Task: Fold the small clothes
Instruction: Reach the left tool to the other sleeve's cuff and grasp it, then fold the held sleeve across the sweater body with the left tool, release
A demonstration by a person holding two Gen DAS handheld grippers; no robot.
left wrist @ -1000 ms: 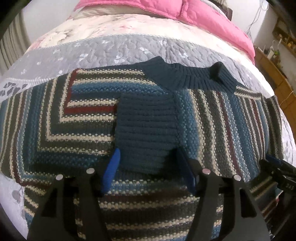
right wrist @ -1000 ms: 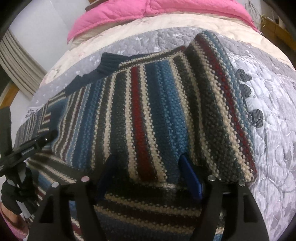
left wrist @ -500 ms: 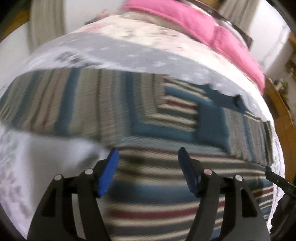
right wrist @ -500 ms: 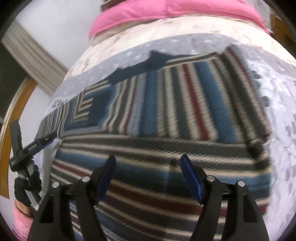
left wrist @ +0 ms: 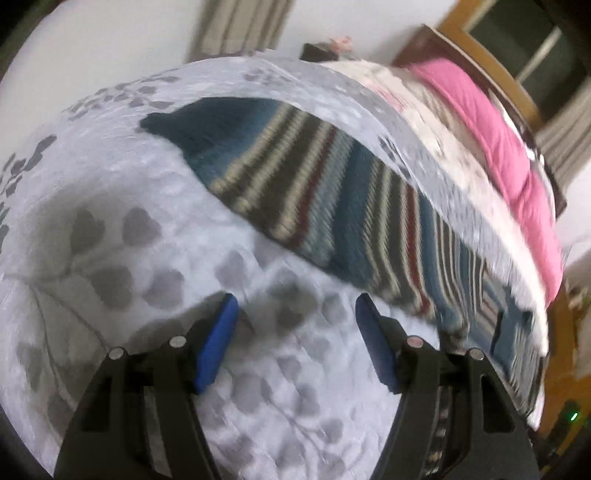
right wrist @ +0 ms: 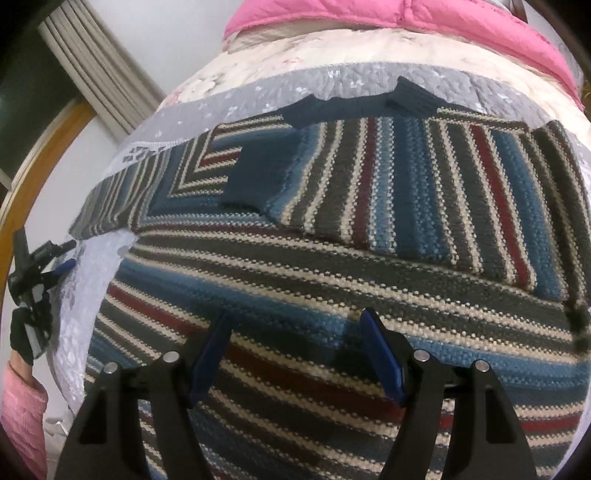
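Sweater [right wrist: 369,229]: striped knit, flat on grey quilted bed [left wrist: 110,221], one sleeve folded across chest.
Left gripper [left wrist: 295,321]: jaws wide apart, empty, over bare quilt beside outstretched sleeve.
Right gripper [right wrist: 295,339]: jaws wide, empty, above hem.

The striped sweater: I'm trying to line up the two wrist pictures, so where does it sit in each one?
Left wrist view: the striped sweater runs as a blurred diagonal band from upper left to lower right, beyond the open left gripper.
Right wrist view: the sweater fills most of the frame, under the open right gripper.
Shared landmark: the pink duvet at the far end of the bed.
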